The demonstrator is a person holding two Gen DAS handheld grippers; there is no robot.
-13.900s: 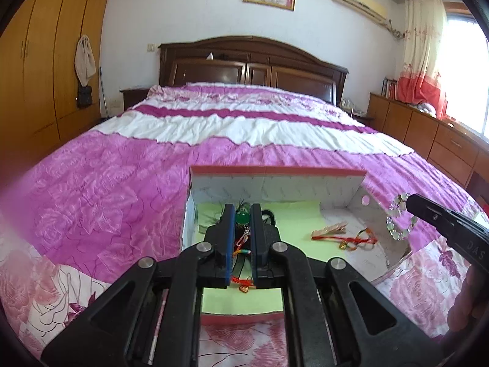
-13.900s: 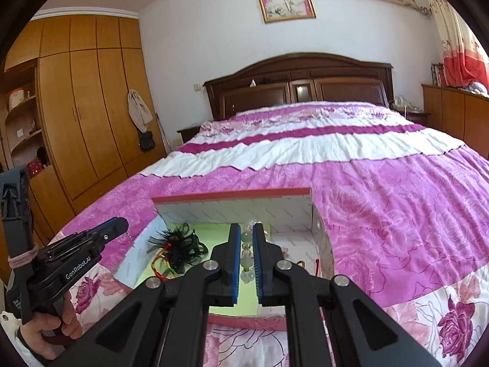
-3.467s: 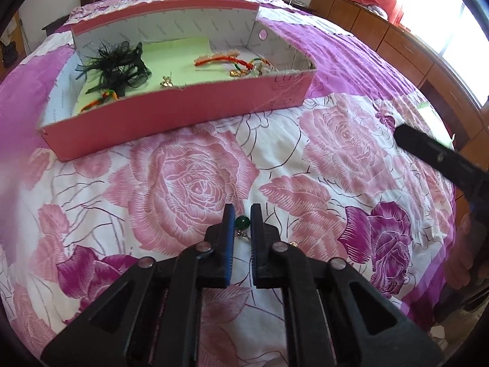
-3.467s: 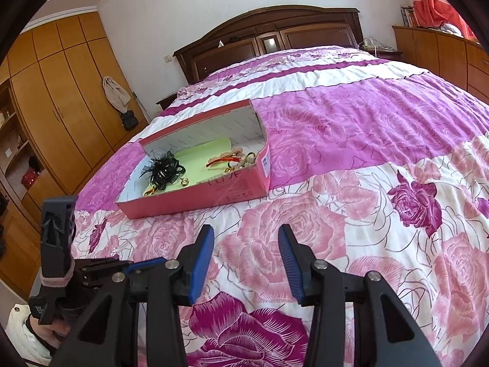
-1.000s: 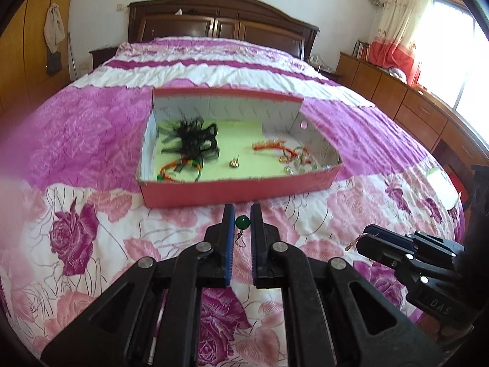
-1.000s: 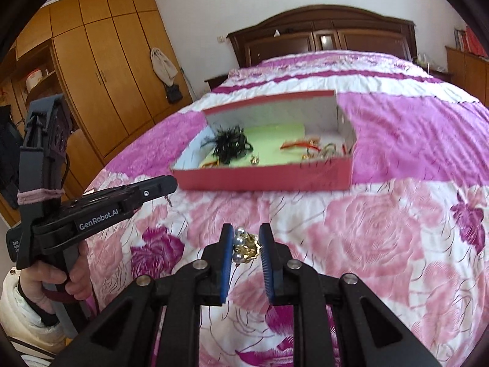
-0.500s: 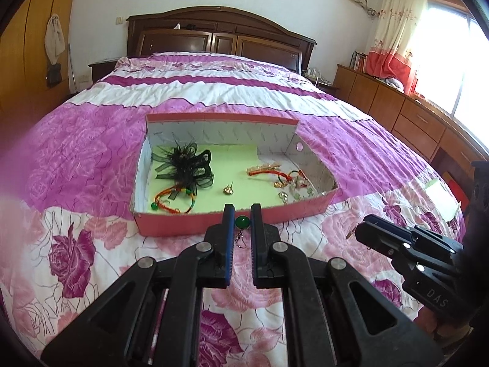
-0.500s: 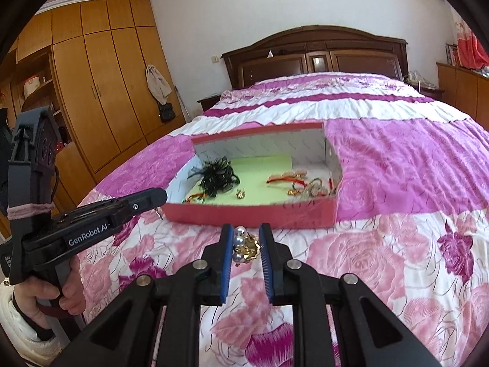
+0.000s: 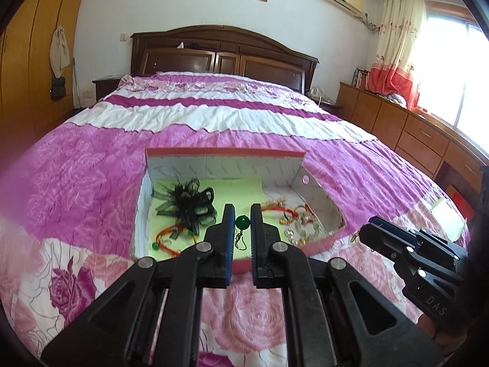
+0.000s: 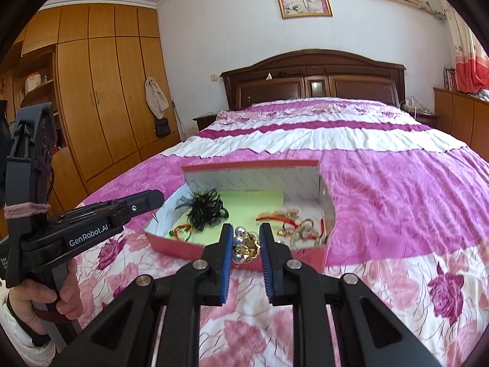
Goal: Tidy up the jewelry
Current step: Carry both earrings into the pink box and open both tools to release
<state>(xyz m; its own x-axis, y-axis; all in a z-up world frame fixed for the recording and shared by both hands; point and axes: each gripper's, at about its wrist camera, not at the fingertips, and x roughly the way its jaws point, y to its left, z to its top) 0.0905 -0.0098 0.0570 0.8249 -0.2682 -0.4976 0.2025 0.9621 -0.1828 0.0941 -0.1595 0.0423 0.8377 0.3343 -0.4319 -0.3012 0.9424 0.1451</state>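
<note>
A pink box [image 9: 226, 153] with a green liner lies on the bed and also shows in the right wrist view [image 10: 253, 164]. My left gripper [image 9: 243, 223] is shut on a green bead earring [image 9: 243, 222], held just above the box's near wall. My right gripper [image 10: 246, 240] is shut on a gold and pearl earring [image 10: 244, 246] before the box's near wall [image 10: 308, 258]. Inside the box lie a black feather hairpiece [image 9: 186, 202], a red and green cord bracelet [image 9: 169, 237], and red cord and bead bracelets [image 9: 295, 221].
The bed has a pink rose quilt [image 9: 91, 189] and a dark wooden headboard [image 9: 220, 52]. Wooden wardrobes [image 10: 101, 91] stand at the left. Low wooden cabinets [image 9: 412, 134] run under the window at the right. My right gripper's body [image 9: 412, 253] shows right of the box.
Both grippers have moved forward toward the box, each still holding its earring. The box now looks nearer and larger in both views.
</note>
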